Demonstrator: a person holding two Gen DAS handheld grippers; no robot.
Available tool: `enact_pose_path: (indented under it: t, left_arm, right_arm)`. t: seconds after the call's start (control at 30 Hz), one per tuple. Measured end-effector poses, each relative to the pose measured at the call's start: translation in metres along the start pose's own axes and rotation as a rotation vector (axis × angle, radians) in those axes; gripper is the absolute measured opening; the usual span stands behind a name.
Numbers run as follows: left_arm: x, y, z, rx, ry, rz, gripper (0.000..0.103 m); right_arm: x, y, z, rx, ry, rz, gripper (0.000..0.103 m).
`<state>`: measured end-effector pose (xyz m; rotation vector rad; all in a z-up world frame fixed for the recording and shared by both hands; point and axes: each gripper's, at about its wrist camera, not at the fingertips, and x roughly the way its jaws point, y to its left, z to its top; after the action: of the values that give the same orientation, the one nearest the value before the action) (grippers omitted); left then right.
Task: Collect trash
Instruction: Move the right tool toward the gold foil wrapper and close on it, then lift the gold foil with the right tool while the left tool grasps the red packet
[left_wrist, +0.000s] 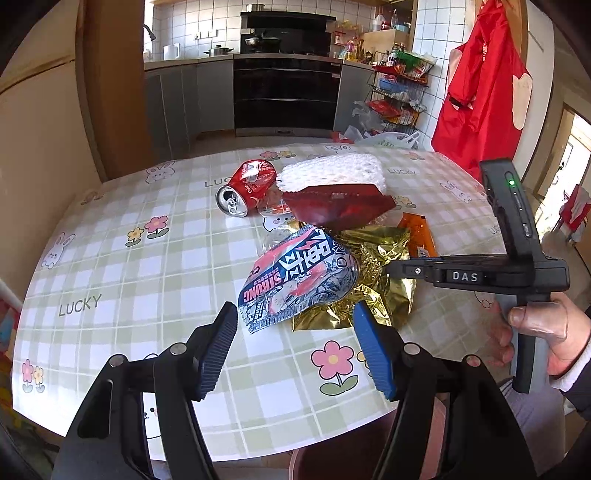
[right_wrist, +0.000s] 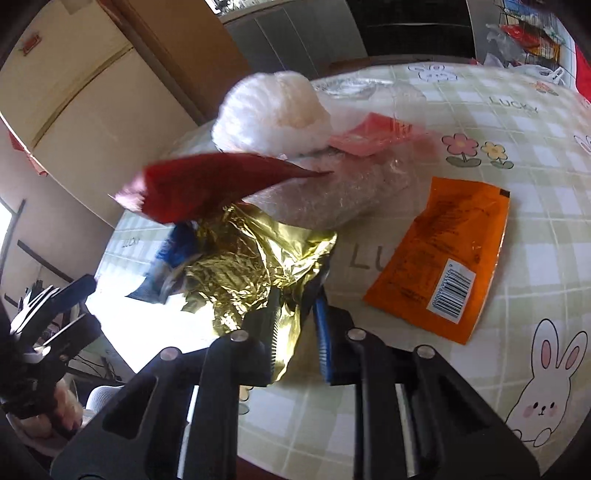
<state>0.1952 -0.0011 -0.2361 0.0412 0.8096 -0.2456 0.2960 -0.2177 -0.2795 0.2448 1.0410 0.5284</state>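
Right claw (right_wrist: 295, 291) pinching gold wrapper (right_wrist: 255, 258) near counter (right_wrist: 535, 229) middle; left claw (left_wrist: 295, 325) spread, empty, above blue packet (left_wrist: 295, 277).

Right hand-held gripper (right_wrist: 295, 295) pinching gold foil wrapper (right_wrist: 255, 266); orange packet (right_wrist: 443, 251) beside.

A red soda can (left_wrist: 246, 188), dented, lies on its side at the upper middle of the left view, its open top facing the lower left. Just right of it sits a puffy white foam net (left_wrist: 332, 172), with a dark red wrapper (left_wrist: 341, 209) leaning on its front. Lower down, a pink and blue snack bag (left_wrist: 297, 278) rests on a crinkly gold foil bag (left_wrist: 373, 273). An orange packet (right_wrist: 443, 254) lies flat at the right of the right view.
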Motion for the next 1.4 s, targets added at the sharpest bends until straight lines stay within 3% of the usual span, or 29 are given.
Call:
enact_pose_path:
  t: [0.07,0.4,0.7,0.87,1.03,1.23,1.4]
  left_arm:
    - [0.001,0.0,0.001,-0.003,0.002,-0.001,0.063]
    - [0.009,-0.008,-0.002,-0.005,0.025,-0.035,0.063]
    - [0.014,-0.008,-0.01,-0.022,0.06,-0.027,0.063]
    - [0.01,-0.008,-0.002,-0.037,0.046,-0.048,0.063]
    - [0.012,-0.031,0.01,0.014,0.03,-0.077,0.063]
    - [0.019,-0.056,0.027,0.02,0.031,-0.144,0.063]
    - [0.028,-0.068,0.039,0.036,0.037,-0.152,0.063]
  right_arm:
    - [-0.011,0.003,-0.003,-0.016,-0.023,-0.012,0.009]
    - [-0.051,-0.003,-0.017,-0.072,-0.054,-0.121,0.007]
    - [-0.062,-0.015,-0.019,-0.022,-0.075,-0.135,0.005]
    - [-0.079,-0.01,-0.021,-0.045,-0.087,-0.153,0.005]
    - [-0.094,-0.011,-0.025,-0.047,-0.102,-0.168,0.005]
    - [-0.122,-0.016,-0.023,-0.055,-0.15,-0.204,0.005]
    - [-0.144,-0.023,-0.021,-0.047,-0.205,-0.234,0.005]
